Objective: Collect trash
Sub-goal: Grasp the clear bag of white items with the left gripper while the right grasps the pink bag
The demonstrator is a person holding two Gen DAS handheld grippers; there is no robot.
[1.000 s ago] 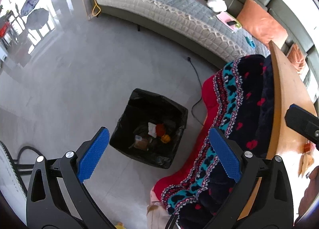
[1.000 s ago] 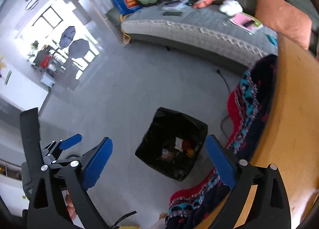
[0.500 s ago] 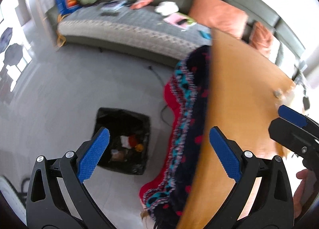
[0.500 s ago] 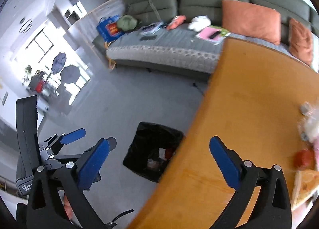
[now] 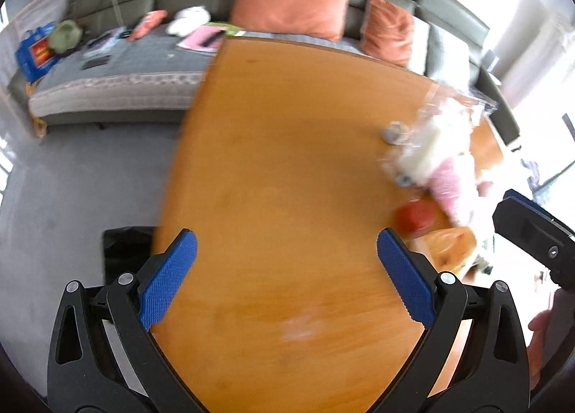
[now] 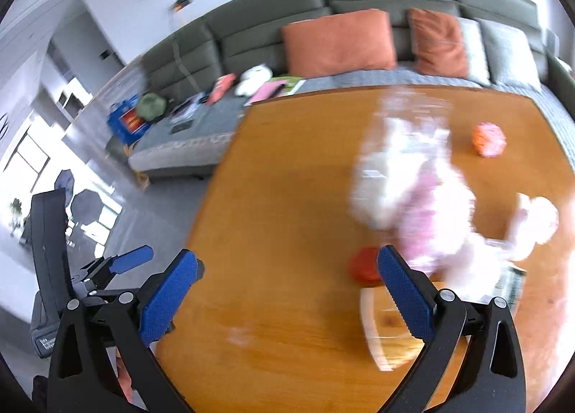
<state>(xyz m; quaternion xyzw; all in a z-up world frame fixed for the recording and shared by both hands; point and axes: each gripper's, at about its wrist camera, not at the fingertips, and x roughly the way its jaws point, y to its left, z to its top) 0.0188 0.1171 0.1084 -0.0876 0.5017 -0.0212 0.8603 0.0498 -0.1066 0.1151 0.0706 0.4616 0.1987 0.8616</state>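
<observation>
Wooden table (image 5: 287, 168) fills both views, trash heap (image 6: 424, 197) (blurred white/pink wrappers, red lump) at right of frame, bin (image 5: 125, 247) lower left under table edge; left gripper (image 5: 284, 280) and right gripper (image 6: 284, 290) both spread, empty, presumably for a pick.

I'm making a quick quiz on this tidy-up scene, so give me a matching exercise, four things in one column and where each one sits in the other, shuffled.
Things:
1. red lump of trash
2. orange cushions
3. black trash bin
4. blue bag

Places:
A. on the floor beside the table edge
B. at the far left end of the sofa
C. on the wooden table
D. against the sofa backrest

Pairs: 1-C, 2-D, 3-A, 4-B
</observation>
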